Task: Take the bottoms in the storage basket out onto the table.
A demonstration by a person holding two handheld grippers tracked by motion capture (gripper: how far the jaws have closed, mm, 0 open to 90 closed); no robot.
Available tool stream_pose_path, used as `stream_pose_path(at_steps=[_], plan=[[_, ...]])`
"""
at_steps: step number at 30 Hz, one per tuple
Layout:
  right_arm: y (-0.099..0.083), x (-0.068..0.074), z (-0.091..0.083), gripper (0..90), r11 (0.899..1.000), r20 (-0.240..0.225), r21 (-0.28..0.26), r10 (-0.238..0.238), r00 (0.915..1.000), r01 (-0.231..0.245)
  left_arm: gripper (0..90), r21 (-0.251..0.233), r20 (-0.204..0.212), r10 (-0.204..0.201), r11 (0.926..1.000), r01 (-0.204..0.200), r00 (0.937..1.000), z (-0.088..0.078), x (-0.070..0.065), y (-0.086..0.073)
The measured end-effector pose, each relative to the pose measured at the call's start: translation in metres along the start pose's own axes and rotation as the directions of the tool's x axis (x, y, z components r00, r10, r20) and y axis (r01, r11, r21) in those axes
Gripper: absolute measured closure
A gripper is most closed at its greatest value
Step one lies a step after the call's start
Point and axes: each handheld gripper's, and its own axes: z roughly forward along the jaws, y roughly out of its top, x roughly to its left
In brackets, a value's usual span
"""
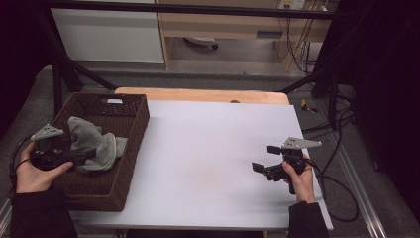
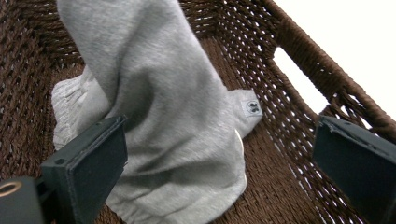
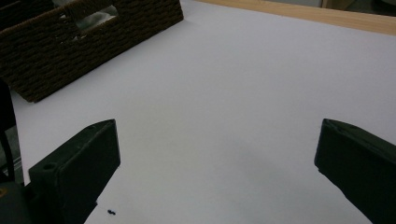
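**One basket, one garment, two grippers**

At the desk's left, one brown wicker basket [image 1: 130, 148] holds one grey garment [image 1: 96, 144]. The left gripper [image 2: 219, 172] hangs there, jaws spread around the cloth. Right gripper [image 1: 266, 159], jaws spread, hovers over bare desk [image 1: 208, 148].

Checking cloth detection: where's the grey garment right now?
The grey garment lies inside the brown wicker basket at the table's left, between the open left gripper's jaws.

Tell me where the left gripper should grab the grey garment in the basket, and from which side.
Grip the raised fold of the grey garment, probably best from above. It stands up as a thick ridge between the open jaws of the left gripper, while the ribbed cuff lies flat on the floor of the wicker basket, harder to pinch. The basket's walls block a sideways approach.
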Motion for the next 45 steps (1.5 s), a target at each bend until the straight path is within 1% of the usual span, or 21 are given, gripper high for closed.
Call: stream_pose_path(at_steps=[2, 7, 8, 9, 14, 15, 16, 18, 23, 28, 31, 34, 36, 40, 45], plan=[[0.0, 0.0, 0.0, 0.7, 1.0, 0.0, 0.001, -0.001, 1.0, 0.001, 3.4, -0.002, -0.02, -0.002, 1.0, 0.002, 0.9998, 0.002, 0.002, 0.0], [0.0, -0.001, 0.0, 0.7, 1.0, 0.001, 0.001, -0.005, 1.0, 0.005, 3.9, 0.004, -0.047, -0.004, 1.0, 0.005, 0.9989, 0.008, 0.006, 0.001], [0.0, -0.001, 0.0, 0.7, 1.0, 0.001, 0.001, -0.004, 1.0, 0.004, 3.9, 0.0, -0.053, 0.006, 1.0, -0.006, 0.9986, 0.009, 0.008, 0.002], [0.0, -0.001, 0.0, 0.7, 1.0, 0.001, 0.002, -0.004, 1.0, 0.004, 3.9, 0.004, -0.058, -0.006, 1.0, 0.006, 0.9983, 0.01, 0.007, 0.001], [-0.001, -0.001, 0.0, 0.7, 1.0, 0.002, 0.001, -0.005, 1.0, 0.005, 4.2, 0.003, -0.074, -0.001, 1.0, 0.001, 0.9973, 0.015, 0.011, 0.002], [-0.001, -0.002, 0.0, 0.7, 1.0, 0.004, 0.001, -0.005, 1.0, 0.005, 4.9, 0.01, -0.073, 0.001, 0.9999, 0.0, 0.9973, 0.016, 0.011, 0.002], [-0.001, -0.002, 0.0, 0.8, 1.0, 0.003, 0.001, -0.005, 1.0, 0.005, 5.6, 0.004, -0.077, -0.004, 1.0, 0.004, 0.997, 0.018, 0.011, 0.002], [-0.001, -0.002, 0.0, 0.7, 1.0, 0.003, 0.001, -0.004, 1.0, 0.004, 5.9, 0.008, -0.079, -0.008, 0.9999, 0.009, 0.9968, 0.021, 0.011, 0.003], [-0.001, -0.001, 0.001, 0.7, 1.0, 0.002, 0.002, 0.0, 1.0, 0.0, 7.7, 0.003, -0.108, 0.012, 0.9999, -0.012, 0.9941, 0.027, 0.011, 0.002], [-0.001, -0.002, 0.001, 0.7, 1.0, 0.004, 0.004, 0.002, 1.0, -0.002, 10.5, -0.011, -0.112, -0.009, 0.9999, 0.008, 0.9937, 0.032, 0.013, 0.002], [-0.001, -0.002, 0.001, 0.7, 1.0, 0.003, 0.004, 0.002, 1.0, -0.002, 10.7, -0.004, -0.12, -0.012, 0.9999, 0.011, 0.9927, 0.036, 0.014, 0.001], [-0.001, -0.002, 0.001, 0.7, 1.0, 0.004, 0.003, 0.0, 1.0, 0.0, 12.0, 0.006, -0.127, -0.004, 1.0, 0.005, 0.9919, 0.04, 0.015, 0.0], [-0.001, -0.002, 0.001, 0.7, 1.0, 0.003, 0.002, 0.001, 1.0, -0.001, 12.2, -0.007, -0.127, -0.021, 0.9998, 0.02, 0.9917, 0.042, 0.016, 0.0], [-0.001, -0.002, 0.001, 0.7, 1.0, 0.001, 0.001, 0.001, 1.0, -0.001, 16.1, -0.021, -0.132, -0.033, 0.9993, 0.031, 0.9906, 0.046, 0.017, -0.001], [-0.001, -0.002, 0.0, 0.7, 1.0, 0.0, 0.0, 0.003, 1.0, -0.003, 23.2, -0.016, -0.149, -0.025, 0.9996, 0.023, 0.9885, 0.046, 0.018, -0.002]])
